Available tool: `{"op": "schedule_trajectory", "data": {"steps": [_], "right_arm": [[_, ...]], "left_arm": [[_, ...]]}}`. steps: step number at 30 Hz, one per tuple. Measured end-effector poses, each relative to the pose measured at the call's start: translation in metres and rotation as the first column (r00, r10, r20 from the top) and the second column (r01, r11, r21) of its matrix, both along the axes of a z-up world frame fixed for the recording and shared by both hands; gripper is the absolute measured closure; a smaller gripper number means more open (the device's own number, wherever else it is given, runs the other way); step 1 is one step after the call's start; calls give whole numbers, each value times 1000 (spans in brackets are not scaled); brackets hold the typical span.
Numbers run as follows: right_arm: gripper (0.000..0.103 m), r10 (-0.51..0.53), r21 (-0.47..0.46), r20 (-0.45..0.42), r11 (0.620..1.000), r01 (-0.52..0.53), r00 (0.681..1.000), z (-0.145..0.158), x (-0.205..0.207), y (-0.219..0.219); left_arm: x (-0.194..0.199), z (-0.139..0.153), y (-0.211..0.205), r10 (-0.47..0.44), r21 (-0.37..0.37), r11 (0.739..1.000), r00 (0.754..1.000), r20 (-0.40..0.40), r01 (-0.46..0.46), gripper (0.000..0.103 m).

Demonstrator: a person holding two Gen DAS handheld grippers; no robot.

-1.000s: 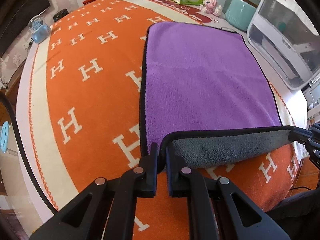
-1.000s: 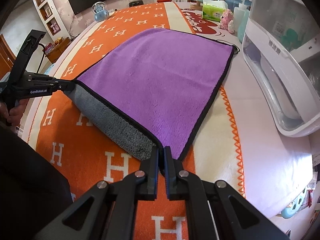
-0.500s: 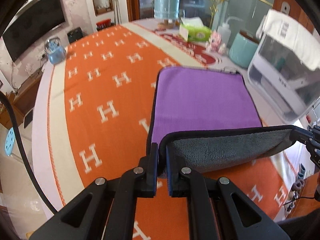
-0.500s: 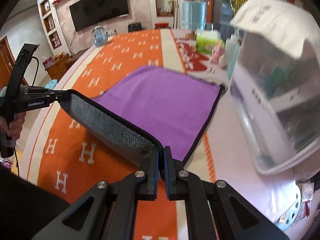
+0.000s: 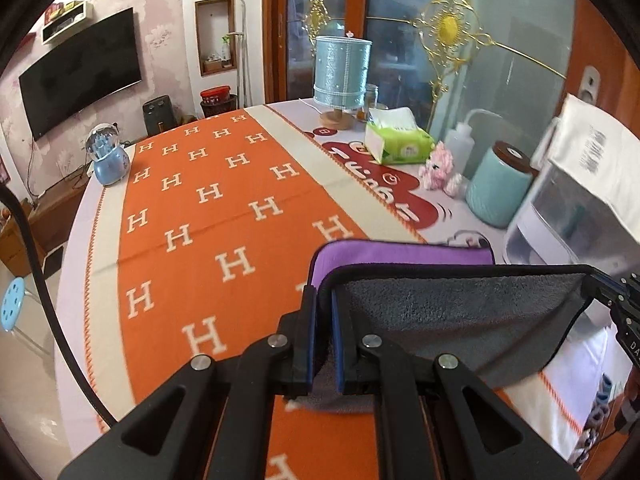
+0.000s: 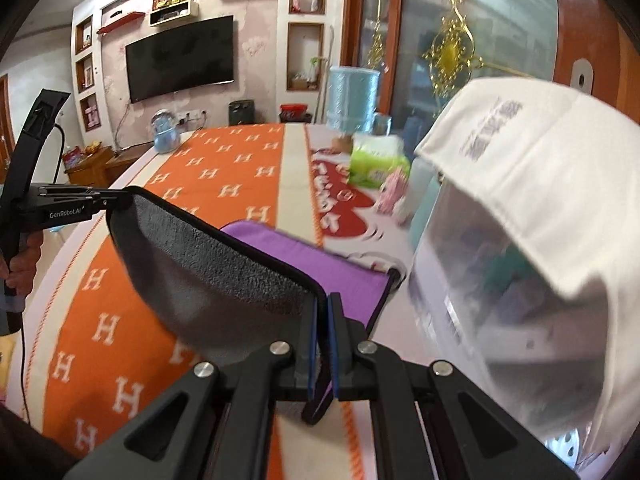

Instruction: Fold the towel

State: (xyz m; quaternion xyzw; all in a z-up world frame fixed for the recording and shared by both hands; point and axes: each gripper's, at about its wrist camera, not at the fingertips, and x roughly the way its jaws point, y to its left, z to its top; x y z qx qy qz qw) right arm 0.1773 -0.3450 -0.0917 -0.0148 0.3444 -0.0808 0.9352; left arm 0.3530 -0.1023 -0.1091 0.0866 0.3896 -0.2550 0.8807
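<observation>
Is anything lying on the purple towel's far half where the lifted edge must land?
Nothing visible does: the purple towel surface ahead looks bare. Left gripper and right gripper each clamp a near corner.

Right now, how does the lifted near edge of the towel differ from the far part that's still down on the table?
The lifted edge shows the towel's grey underside; the far part shows its purple top. The lifted edge hangs in the air, stretched between the left gripper and right gripper, each shut on a corner; the far part lies flat on the table, with no gripper on it. Both share the same black trim.
</observation>
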Motion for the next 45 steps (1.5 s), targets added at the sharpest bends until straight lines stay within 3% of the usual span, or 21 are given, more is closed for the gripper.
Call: {"op": "schedule_trajectory", "data": {"steps": [9,15,25,31,36,45], "right_arm": [[98,-82,-100,13,992,83,997,-26,50,-16],[98,-137,-220,46,965,143,990,-56,78,-21],[98,-167,-282,16,945,164,986,-95,111,-29],[97,-164,-291,-10,944,154,986,-105,118,-31],[90,-148,-301,-40,945,129,988,-107,123,-29],[68,-104,-254,-33,963,92,994,-93,114,-20]], "left_arm": [[48,-34,-29,73,-99,992,997,2,-72,99],[70,-66,-47,86,-105,991,996,-19,-87,99],[94,-100,-56,106,-137,984,992,-71,-115,99],[100,-105,-58,108,-124,985,990,-89,-119,86],[100,-100,-54,122,-115,985,988,-92,-132,74],[83,-81,-38,155,-63,985,985,-81,-160,68]]}}
